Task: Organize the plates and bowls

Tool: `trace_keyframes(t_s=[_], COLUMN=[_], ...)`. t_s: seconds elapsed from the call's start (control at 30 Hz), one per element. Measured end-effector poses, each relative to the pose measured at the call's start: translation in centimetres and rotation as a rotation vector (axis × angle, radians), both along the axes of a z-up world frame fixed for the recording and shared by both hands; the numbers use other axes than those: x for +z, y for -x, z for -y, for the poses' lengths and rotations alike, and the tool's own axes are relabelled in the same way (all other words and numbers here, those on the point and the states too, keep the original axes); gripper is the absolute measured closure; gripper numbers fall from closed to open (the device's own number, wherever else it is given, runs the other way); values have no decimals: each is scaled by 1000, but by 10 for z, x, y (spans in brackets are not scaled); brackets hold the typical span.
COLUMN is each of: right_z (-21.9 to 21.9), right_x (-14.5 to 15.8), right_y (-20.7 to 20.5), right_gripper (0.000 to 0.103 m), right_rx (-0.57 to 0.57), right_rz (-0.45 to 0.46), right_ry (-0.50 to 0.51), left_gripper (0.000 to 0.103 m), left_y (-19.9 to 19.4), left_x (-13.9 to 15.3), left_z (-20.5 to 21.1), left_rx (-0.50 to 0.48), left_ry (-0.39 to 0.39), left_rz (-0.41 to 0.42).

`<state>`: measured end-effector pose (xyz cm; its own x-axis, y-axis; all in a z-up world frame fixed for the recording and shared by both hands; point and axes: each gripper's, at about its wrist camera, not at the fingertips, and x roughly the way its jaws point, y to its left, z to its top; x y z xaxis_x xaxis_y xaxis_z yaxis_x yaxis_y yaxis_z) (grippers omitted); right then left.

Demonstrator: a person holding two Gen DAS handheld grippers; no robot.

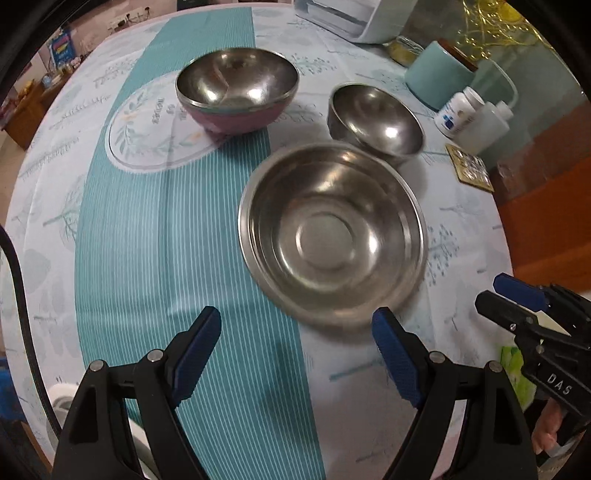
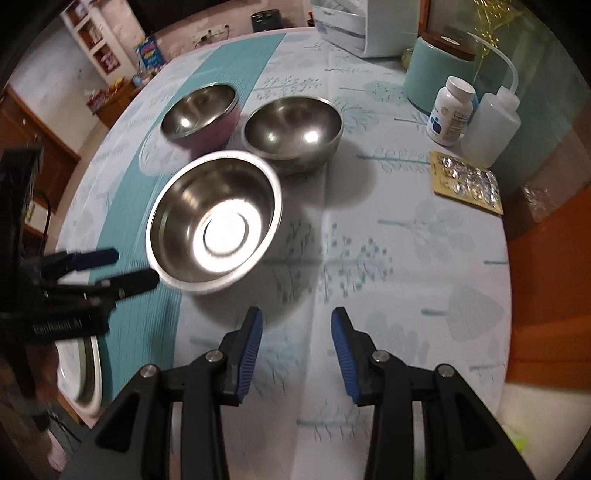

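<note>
Three steel bowls stand on the table. A wide flat-bottomed bowl (image 1: 332,232) (image 2: 216,221) is nearest. A pink-sided bowl (image 1: 236,88) (image 2: 201,114) stands at the far left. A plain round steel bowl (image 1: 376,120) (image 2: 293,129) stands at the far right. My left gripper (image 1: 297,341) is open and empty, just short of the wide bowl's near rim; it also shows in the right wrist view (image 2: 127,267). My right gripper (image 2: 296,341) is open and empty over bare cloth, right of the wide bowl; it also shows in the left wrist view (image 1: 495,290).
A white plate edge (image 2: 86,376) lies at the table's near left. At the right are a pill bottle (image 2: 448,110), a squeeze bottle (image 2: 491,123), a blister pack (image 2: 467,182) and a teal canister (image 2: 436,74). A white appliance (image 2: 347,26) stands at the back.
</note>
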<state>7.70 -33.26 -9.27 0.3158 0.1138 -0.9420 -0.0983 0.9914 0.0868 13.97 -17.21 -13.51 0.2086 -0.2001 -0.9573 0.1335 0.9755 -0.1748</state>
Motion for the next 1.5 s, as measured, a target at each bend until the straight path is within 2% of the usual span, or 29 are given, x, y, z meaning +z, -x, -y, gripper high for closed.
trace_keyframes(t_s=[0.23, 0.63, 0.8, 0.93, 0.97, 1.13, 1.27, 1.5], right_z=[0, 0, -1, -2, -3, -10, -16, -18], right_x=[-4, -28, -38, -44, -44, -52, -52, -50], right_y=[-32, -71, -77, -81, -81, -86, -86, -81], right_gripper=[64, 64, 64, 65, 67, 92, 92, 92], right_rx=[-40, -55, -49, -50, -47, -27, -24, -31], right_rz=[-8, -52, -72, -90, -92, -120, -111, -124], right_ry=[-76, -60, -92, -108, -108, -151, -125, -130], left_gripper=[20, 23, 39, 65, 69, 87, 92, 93], left_y=[-28, -57, -67, -72, -72, -77, -80, -73], left_x=[-6, -28, -35, -41, -42, -45, -49, -44], left_z=[0, -1, -7, -9, -9, -12, -17, -27], left_rx=[36, 23, 24, 10, 8, 4, -8, -5], left_ry=[-23, -35, -5, 18, 14, -2, -1, 29], left_rz=[1, -21, -44, -74, -76, -78, -93, -121])
